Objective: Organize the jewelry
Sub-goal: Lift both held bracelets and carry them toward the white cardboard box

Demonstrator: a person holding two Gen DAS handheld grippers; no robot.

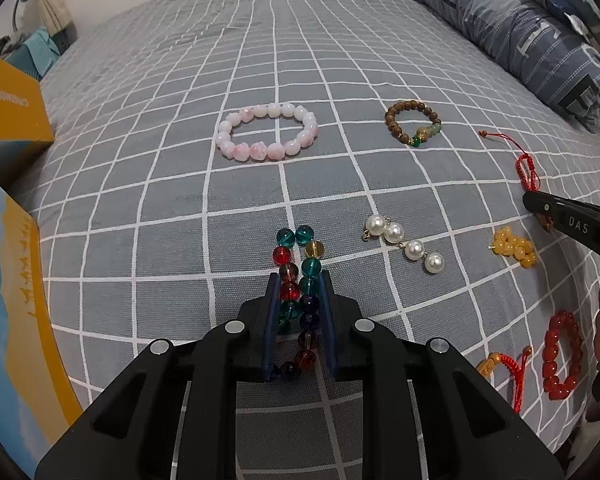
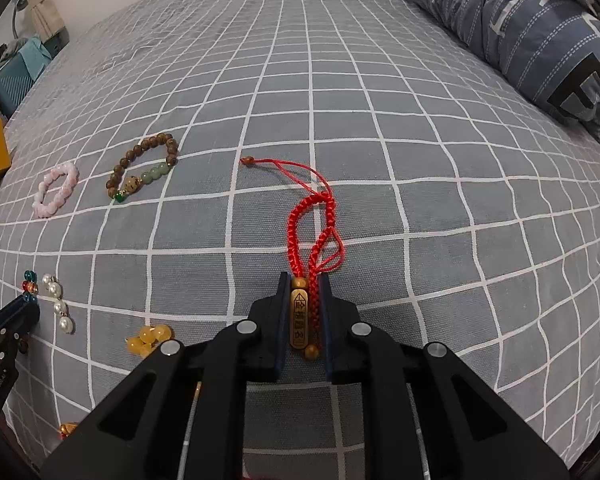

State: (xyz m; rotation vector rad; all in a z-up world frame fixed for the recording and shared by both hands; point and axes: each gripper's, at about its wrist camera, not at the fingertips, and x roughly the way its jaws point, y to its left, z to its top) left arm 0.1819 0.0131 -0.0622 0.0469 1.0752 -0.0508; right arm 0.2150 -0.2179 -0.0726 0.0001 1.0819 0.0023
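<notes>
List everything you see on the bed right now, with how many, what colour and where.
Multicolour glass bead bracelet: one, teal, red, amber; between left gripper pads.
Red braided cord bracelet: one, gold charm; in right gripper.
Pink bead bracelet: one, bed centre.
Brown wooden bead bracelet: one, some green beads; right of pink one.
Pearl strand: one, four white pearls.
Yellow bead cluster: one.
Red bead bracelet: one, right edge.
Yellow box: one, left.
Folded quilt: one, blue-grey.
Left gripper: shut.
Right gripper: shut.
</notes>
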